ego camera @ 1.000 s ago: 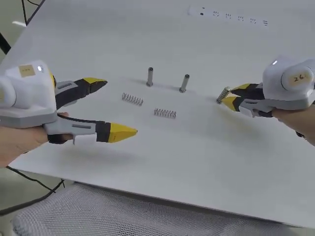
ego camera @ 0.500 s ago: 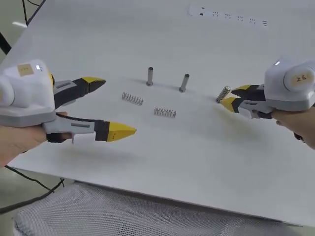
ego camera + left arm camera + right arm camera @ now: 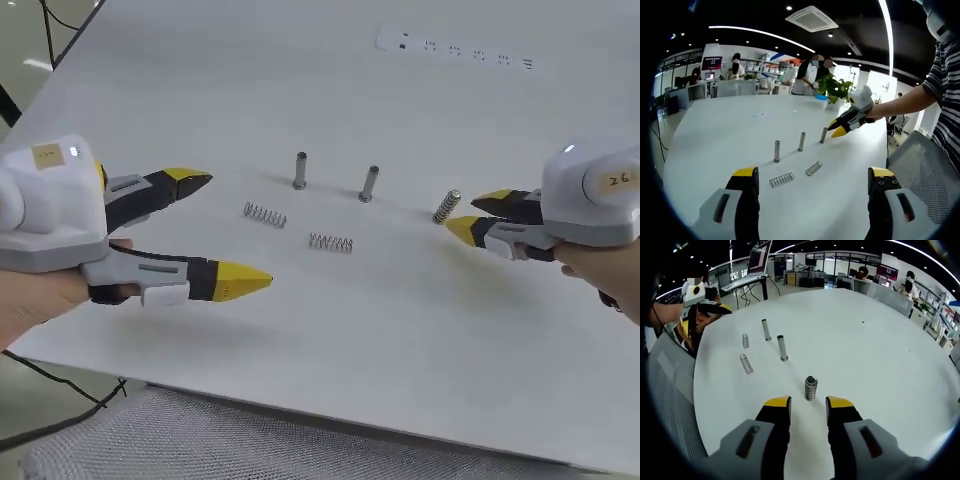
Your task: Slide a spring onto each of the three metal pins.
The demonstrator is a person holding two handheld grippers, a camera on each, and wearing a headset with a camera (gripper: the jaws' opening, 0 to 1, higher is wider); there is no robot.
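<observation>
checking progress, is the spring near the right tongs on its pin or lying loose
On: the spring stands upright ahead of the open right tongs, while the other two springs lie flat.

An open-plan office: desks (image 3: 745, 286) with monitors (image 3: 761, 257), seated people (image 3: 861, 274), a potted plant (image 3: 834, 88), recessed ceiling lights (image 3: 789, 8).

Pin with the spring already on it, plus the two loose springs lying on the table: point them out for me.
Pin with spring (image 3: 447, 207), head view, middle of the coils.
Left loose spring (image 3: 265, 214), head view, middle of its length.
Right loose spring (image 3: 331, 242), head view, middle of its length.
</observation>
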